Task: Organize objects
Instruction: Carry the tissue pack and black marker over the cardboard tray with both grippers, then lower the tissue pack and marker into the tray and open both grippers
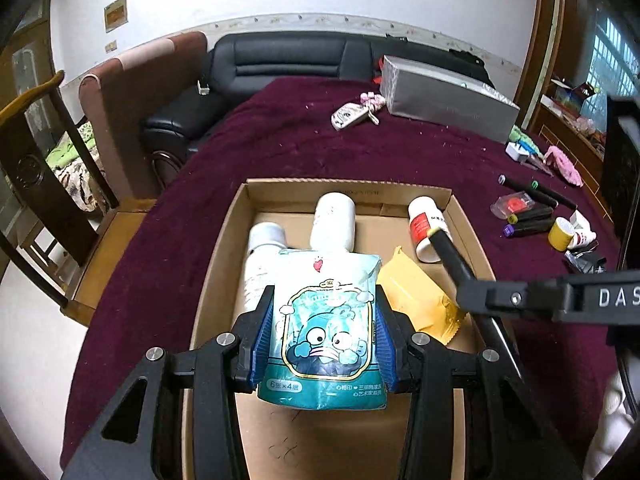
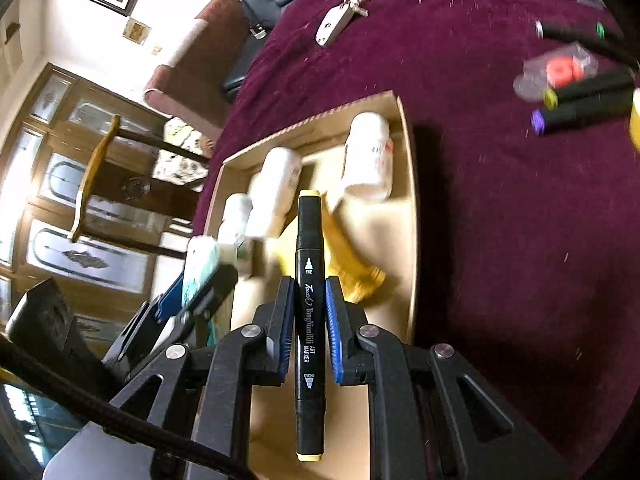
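Observation:
My left gripper [image 1: 324, 308] is shut on a teal cartoon tissue pack [image 1: 326, 328], which hangs over the open cardboard box [image 1: 218, 248]. In the box lie three white bottles [image 1: 334, 220] and a yellow packet [image 1: 416, 292]. My right gripper [image 2: 307, 300] is shut on a black art marker [image 2: 308, 280] with pale yellow caps, pointing over the same box [image 2: 408, 184]. In the left wrist view the right gripper [image 1: 472, 280] reaches in from the right, its marker [image 1: 448, 252] over the box's right side. The left gripper [image 2: 192, 284] with the tissue pack [image 2: 200, 268] shows at the left of the right wrist view.
The box sits on a maroon cloth [image 1: 280, 136]. Right of it lie several black markers [image 1: 528, 212], a small bagged red item [image 1: 514, 204], a yellow-capped tube [image 1: 562, 234] and a pink cloth [image 1: 564, 162]. Farther back are a grey carton [image 1: 444, 96], a key fob [image 1: 348, 116] and a black sofa [image 1: 280, 60].

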Demonstrator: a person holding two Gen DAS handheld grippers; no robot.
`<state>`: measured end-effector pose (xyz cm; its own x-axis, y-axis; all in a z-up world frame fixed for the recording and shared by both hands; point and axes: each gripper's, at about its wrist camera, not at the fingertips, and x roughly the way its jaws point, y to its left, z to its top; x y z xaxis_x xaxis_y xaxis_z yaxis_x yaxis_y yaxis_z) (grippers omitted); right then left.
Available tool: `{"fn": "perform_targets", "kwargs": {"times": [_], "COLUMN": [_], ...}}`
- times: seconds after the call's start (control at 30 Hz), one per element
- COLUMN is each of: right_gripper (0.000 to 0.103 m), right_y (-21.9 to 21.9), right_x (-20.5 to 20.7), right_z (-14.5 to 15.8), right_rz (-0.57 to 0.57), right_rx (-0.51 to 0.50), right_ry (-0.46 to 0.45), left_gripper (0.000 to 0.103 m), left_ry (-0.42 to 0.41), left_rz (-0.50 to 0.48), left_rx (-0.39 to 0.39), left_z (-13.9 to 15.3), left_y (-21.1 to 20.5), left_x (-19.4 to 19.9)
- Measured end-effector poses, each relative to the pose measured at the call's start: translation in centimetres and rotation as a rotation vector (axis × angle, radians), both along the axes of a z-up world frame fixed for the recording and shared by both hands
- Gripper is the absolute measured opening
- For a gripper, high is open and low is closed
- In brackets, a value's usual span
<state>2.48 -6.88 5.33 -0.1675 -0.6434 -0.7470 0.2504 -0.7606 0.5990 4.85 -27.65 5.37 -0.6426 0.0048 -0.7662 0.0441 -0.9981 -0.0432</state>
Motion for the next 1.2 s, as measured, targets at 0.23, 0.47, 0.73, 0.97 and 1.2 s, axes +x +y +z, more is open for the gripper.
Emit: {"fn": "perform_targets", "kwargs": {"times": [0.23,0.47,0.73,0.97,1.2], "right_gripper": [0.013,0.013,0.018,0.022,0.039], "right_y": [-1.9,-2.9,-2.0,-0.6,1.5], "right_x": [-1.3,-2.6,-3.2,-2.2,1.3], "right_z": [0.3,-0.7,-1.0,1.3,4.4], "right_rz": [0.027,0.033,-0.019,-0.044,-0.076], "right_rx": [0.165,0.221,0.198,0.153,0.136], "right_ry": [0.104,0.116,0.113,0.173,0.314], "left_gripper": [0.042,0.044,0.047,0.048,0.059], "left_ry": [-0.038,-0.068,-0.112,-0.053,0.097], "left_rz": [0.021,0.027,0.030,0.041,0.061], "left_rx": [-0.007,0.024,0.067,0.071,0.044], "left_z": [-0.7,-1.1,-1.9,-0.5,3.1], "left_y": [0.0,-0.5,-0.9,-0.7,0.6], "left_x": [-0.8,-1.0,-1.5,-0.4,2.7]}}
